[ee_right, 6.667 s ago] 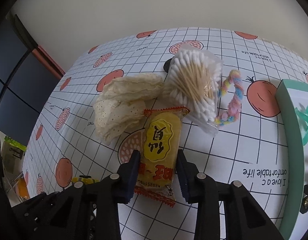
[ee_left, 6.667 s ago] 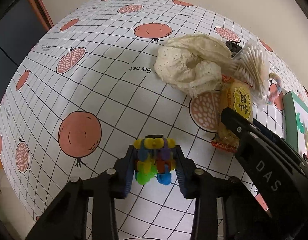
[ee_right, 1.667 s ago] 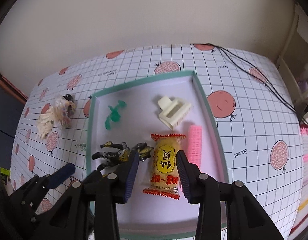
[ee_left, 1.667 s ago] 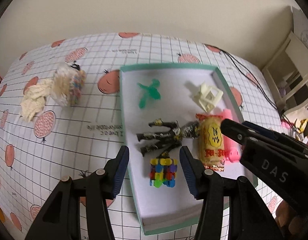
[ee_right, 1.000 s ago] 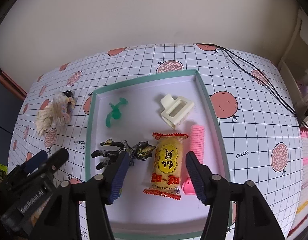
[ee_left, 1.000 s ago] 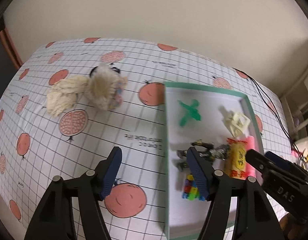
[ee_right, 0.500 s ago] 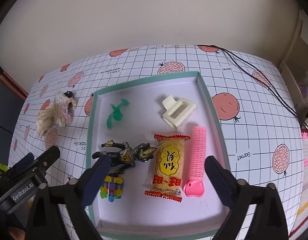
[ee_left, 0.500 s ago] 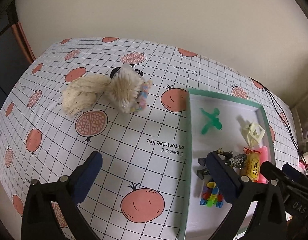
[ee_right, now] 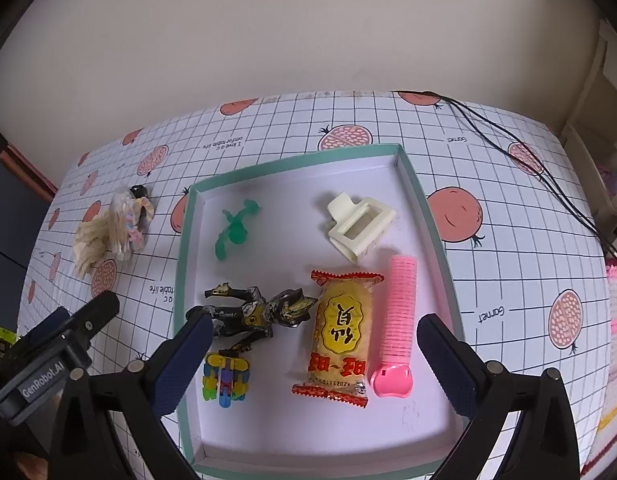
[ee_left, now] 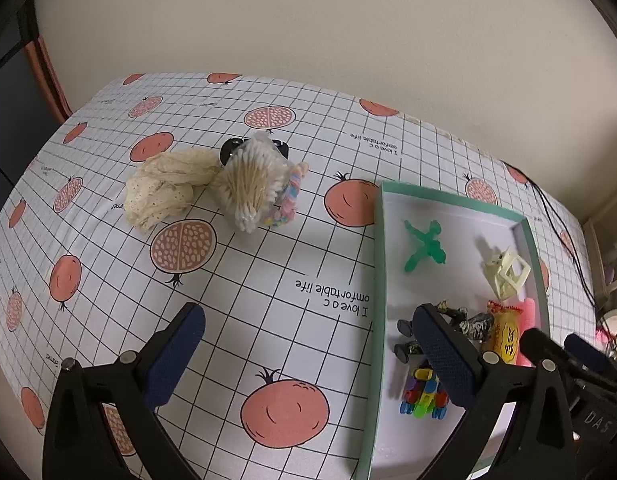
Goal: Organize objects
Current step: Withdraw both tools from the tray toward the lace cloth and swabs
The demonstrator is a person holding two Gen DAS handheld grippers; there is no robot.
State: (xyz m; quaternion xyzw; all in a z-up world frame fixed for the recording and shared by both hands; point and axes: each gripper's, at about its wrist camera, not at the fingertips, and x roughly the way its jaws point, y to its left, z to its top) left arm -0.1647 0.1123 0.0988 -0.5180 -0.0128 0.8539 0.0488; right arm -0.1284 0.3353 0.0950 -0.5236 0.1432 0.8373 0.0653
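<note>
A shallow green-rimmed tray [ee_right: 428,216] [ee_left: 378,264] holds a green figure [ee_right: 232,232], a cream hair clip [ee_right: 358,224], a pink hair roller [ee_right: 396,320], a yellow snack packet [ee_right: 340,332], a dark action figure [ee_right: 260,312] and a multicoloured block toy [ee_right: 224,376] [ee_left: 422,396]. On the cloth to the tray's left lie a bag of cotton swabs [ee_left: 252,184], a cream lace cloth [ee_left: 164,188] and a pastel braided ring [ee_left: 290,196]. My left gripper [ee_left: 308,344] is wide open over bare tablecloth by the tray's left rim. My right gripper [ee_right: 312,352] hangs wide open above the tray, holding nothing.
The pomegranate-print tablecloth [ee_left: 228,280] covers the table up to a beige wall. A small black object [ee_left: 230,148] sits behind the swab bag. Black cables [ee_right: 528,160] run over the far right corner. White furniture [ee_right: 604,128] stands at the right.
Both grippers let go of their loads in the tray, opened wide and drew back. The left one has swung left, toward the swab bag and lace cloth.
</note>
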